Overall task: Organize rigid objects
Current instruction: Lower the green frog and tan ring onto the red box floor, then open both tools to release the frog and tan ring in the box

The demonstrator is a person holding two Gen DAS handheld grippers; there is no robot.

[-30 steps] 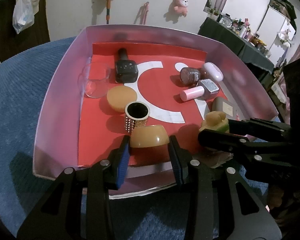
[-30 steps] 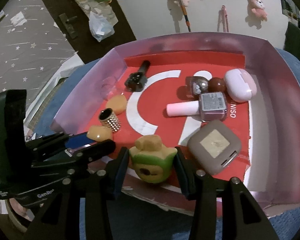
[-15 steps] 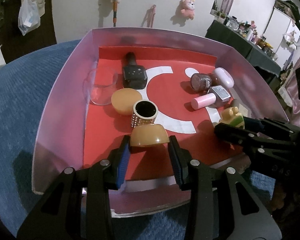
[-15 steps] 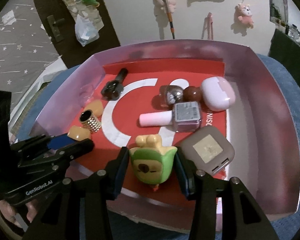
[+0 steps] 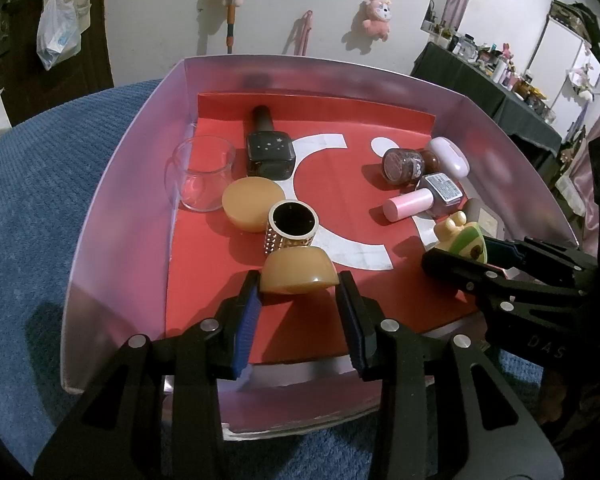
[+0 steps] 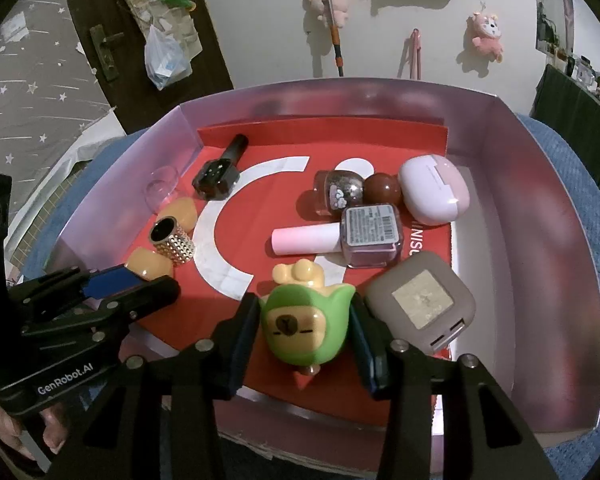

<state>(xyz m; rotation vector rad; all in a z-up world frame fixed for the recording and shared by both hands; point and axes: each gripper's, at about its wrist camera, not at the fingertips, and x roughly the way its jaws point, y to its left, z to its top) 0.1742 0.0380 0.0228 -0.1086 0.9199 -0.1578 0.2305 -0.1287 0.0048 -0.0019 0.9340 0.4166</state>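
A pink-walled box with a red floor holds the objects. My left gripper is shut on a tan dome-shaped piece above the box's near left part; it also shows in the right wrist view. My right gripper is shut on a green and yellow toy figure, held above the near edge; the toy shows in the left wrist view. Inside lie a studded gold ring, a second tan dome, a clear glass cup and a black bottle.
At the right of the box lie a pink nail polish bottle, a glittery brown bottle, a brown ball, a lilac earbud case and a taupe square case. The box stands on blue cloth.
Both grippers have risen and drawn back a little with their objects still held; the toy and the tan dome now sit higher above the box floor.
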